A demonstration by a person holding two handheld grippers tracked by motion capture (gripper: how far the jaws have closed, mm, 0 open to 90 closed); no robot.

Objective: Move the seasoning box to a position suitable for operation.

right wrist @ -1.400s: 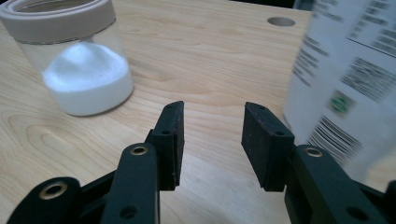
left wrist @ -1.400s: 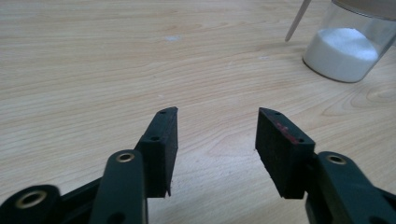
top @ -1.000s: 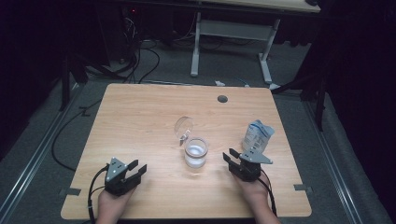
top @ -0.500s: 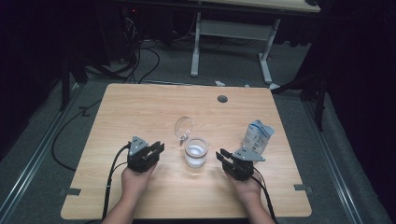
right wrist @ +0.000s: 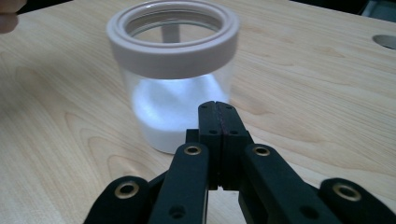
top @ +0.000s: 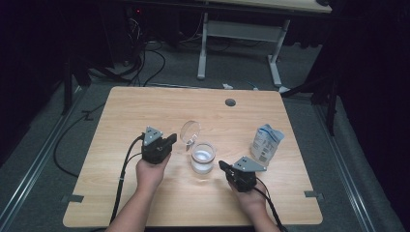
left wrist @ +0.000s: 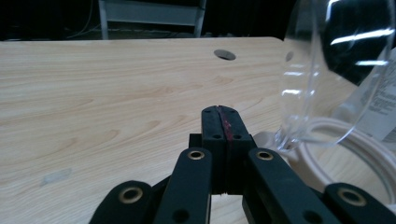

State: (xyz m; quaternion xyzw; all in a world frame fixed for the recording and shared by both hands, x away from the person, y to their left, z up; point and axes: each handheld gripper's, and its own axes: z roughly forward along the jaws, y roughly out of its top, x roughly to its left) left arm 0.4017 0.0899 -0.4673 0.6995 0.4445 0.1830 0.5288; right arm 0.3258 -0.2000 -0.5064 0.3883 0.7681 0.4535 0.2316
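A clear glass jar (top: pixel 202 158) with a pale rim and white powder in its bottom stands at the table's middle. Its clear hinged lid (top: pixel 190 131) is tipped up and open. My left gripper (top: pixel 170 140) is just left of the lid, and its jaws have just been closing with nothing between them. In the left gripper view the shut gripper (left wrist: pixel 219 112) points past the lid (left wrist: pixel 336 70) and the jar rim (left wrist: pixel 359 149). My right gripper (top: pixel 222 165) sits just right of the jar; its jaws have also just closed on nothing. The right gripper (right wrist: pixel 217 106) points at the jar (right wrist: pixel 173 74).
A white and blue pouch (top: pixel 266 142) stands at the right of the wooden table (top: pixel 140 106). A round cable hole (top: pixel 230 102) lies near the far edge. Cables trail from both grippers toward the near edge.
My left hand has moved right and forward from the near left to beside the jar's lid. The right hand has edged left toward the jar. Both pairs of jaws have closed.
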